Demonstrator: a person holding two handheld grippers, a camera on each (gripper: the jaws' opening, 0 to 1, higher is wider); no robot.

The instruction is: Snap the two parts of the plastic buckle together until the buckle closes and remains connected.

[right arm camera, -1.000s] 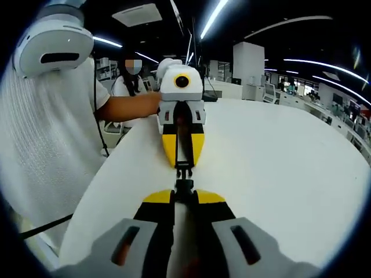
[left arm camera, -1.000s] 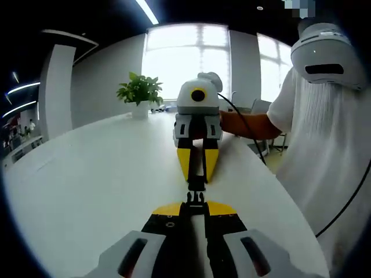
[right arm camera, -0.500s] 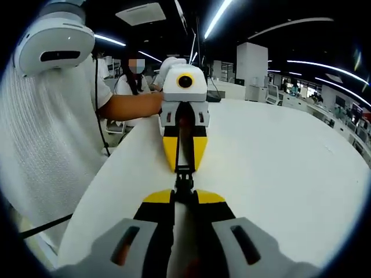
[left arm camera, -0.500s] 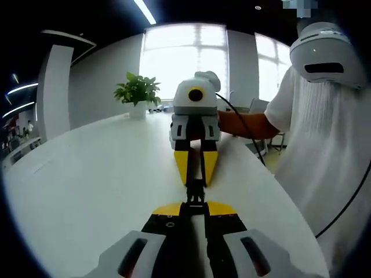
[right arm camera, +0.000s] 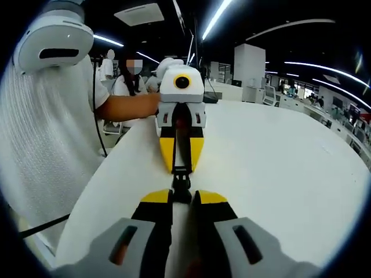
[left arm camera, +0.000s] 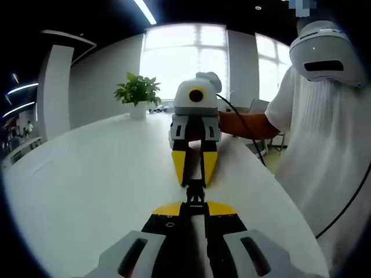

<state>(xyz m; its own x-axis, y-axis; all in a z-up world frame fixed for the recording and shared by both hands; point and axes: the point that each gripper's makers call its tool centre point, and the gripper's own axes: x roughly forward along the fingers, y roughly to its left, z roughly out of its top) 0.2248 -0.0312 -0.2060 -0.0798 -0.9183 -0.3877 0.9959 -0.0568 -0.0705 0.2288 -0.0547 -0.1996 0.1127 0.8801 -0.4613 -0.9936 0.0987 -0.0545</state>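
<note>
At lower centre of the left gripper view, the buckle [left arm camera: 195, 193] spans the short gap between my two grippers, held above the white table [left arm camera: 87, 185]. Whether its two halves have latched I cannot tell; the joint is too small to read. My left gripper [left arm camera: 195, 205] has its jaws closed tight on the near half. The right gripper [left arm camera: 195, 180], facing me just above it, is pinched on the far half. In the right gripper view the buckle [right arm camera: 180, 184] sits likewise between my right gripper [right arm camera: 182, 197] and the left gripper [right arm camera: 181, 169].

Recommendation: keep both jaw lines collinear, push straight along that axis without twisting, then tug lightly apart to confirm engagement.
</note>
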